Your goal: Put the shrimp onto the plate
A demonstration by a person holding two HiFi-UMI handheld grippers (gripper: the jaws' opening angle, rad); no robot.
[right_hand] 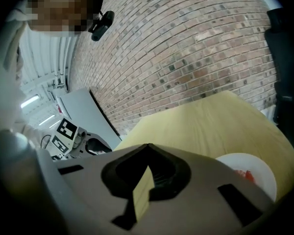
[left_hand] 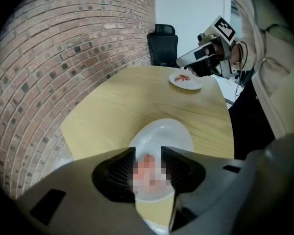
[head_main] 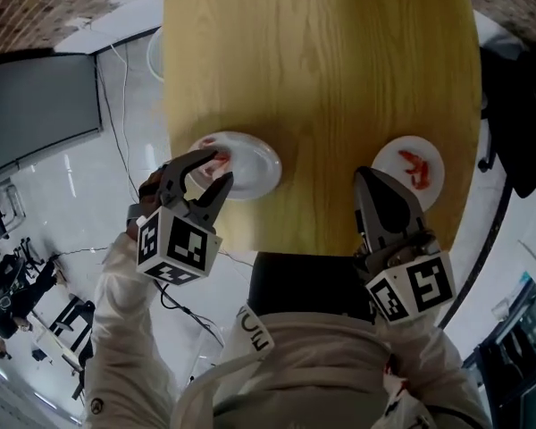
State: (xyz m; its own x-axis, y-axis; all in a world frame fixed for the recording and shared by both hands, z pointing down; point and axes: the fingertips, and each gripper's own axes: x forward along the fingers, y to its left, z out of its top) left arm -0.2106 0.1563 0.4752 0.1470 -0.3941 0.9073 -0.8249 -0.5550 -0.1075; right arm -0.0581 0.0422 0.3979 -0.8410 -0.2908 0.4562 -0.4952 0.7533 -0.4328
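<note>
Appearing nearly finished: shrimp point(head_main: 414, 166) lying on right plate point(head_main: 389, 153) and left plate point(head_main: 261, 166); left gripper point(head_main: 223, 167) hovering spread, right gripper point(head_main: 366, 175) pressed together, empty.

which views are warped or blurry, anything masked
Head view: sharp, but the fisheye bows the table edges. Left gripper view: dark round vignette, bowed brick wall, a mosaic patch over the plate between the jaws. Right gripper view: soft close to the jaws, mosaic patch top left.
</note>
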